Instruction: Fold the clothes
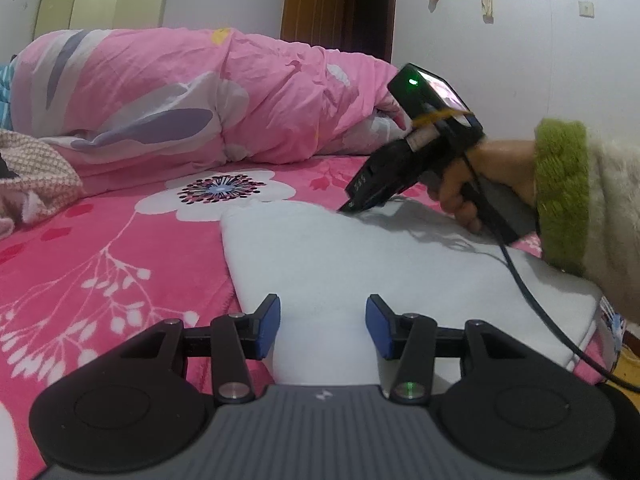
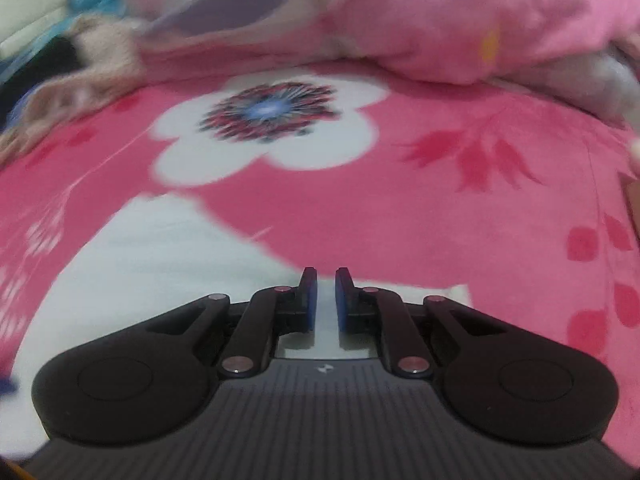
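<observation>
A folded white garment (image 1: 360,264) lies flat on the pink flowered bed sheet (image 1: 120,240). My left gripper (image 1: 323,308) hovers over its near edge, jaws open, blue pads apart with nothing between them. My right gripper (image 1: 346,208), held by a hand in a green-cuffed sleeve (image 1: 560,196), points down at the garment's far edge. In the right wrist view the right gripper (image 2: 326,276) is shut to a narrow slit, with the white garment (image 2: 160,264) beneath and to its left. I see no cloth pinched between its pads.
A rolled pink quilt (image 1: 200,92) runs across the back of the bed, also seen blurred as the quilt (image 2: 440,20). A beige knitted garment (image 1: 36,168) lies at the left. A black cable (image 1: 532,300) crosses the garment's right side. Behind stand a wardrobe (image 1: 104,4) and a brown door (image 1: 316,4).
</observation>
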{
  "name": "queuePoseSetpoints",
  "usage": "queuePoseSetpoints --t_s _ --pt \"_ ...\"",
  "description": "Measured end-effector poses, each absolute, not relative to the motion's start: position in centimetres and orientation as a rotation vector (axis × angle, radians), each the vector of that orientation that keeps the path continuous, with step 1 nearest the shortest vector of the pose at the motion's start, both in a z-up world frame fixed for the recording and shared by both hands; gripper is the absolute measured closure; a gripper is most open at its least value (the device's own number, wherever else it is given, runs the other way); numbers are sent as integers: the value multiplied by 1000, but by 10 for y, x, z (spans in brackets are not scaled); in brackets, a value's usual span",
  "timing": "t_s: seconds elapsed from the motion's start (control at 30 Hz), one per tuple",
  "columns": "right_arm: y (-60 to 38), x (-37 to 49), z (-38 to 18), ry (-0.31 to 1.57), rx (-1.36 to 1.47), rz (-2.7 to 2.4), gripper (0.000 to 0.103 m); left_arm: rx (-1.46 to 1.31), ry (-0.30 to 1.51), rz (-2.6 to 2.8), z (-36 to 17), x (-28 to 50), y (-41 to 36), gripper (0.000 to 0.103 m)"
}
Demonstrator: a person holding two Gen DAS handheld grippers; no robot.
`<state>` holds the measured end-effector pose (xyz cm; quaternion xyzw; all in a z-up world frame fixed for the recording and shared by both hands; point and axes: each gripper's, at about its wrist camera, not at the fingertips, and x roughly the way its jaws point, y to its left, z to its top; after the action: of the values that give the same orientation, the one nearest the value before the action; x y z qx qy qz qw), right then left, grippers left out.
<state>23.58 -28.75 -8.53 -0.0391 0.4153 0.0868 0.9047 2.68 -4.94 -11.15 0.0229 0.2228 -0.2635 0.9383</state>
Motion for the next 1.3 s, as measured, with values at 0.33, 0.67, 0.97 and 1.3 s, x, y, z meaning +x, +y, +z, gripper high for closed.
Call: queuePoseSetpoints --t_s 0.33,0.67,0.97,1.3 --pt "-227 238 -56 891 -25 509 95 16 430 -555 -116 24 -45 52" --pt "-230 248 -55 859 -5 491 92 -15 420 -577 -119 25 -41 48" --pt "-275 244 -47 796 1 252 90 -17 429 -580 -118 26 -41 46" --pt "-351 212 -69 863 176 238 103 7 434 -570 -117 26 -46 45"
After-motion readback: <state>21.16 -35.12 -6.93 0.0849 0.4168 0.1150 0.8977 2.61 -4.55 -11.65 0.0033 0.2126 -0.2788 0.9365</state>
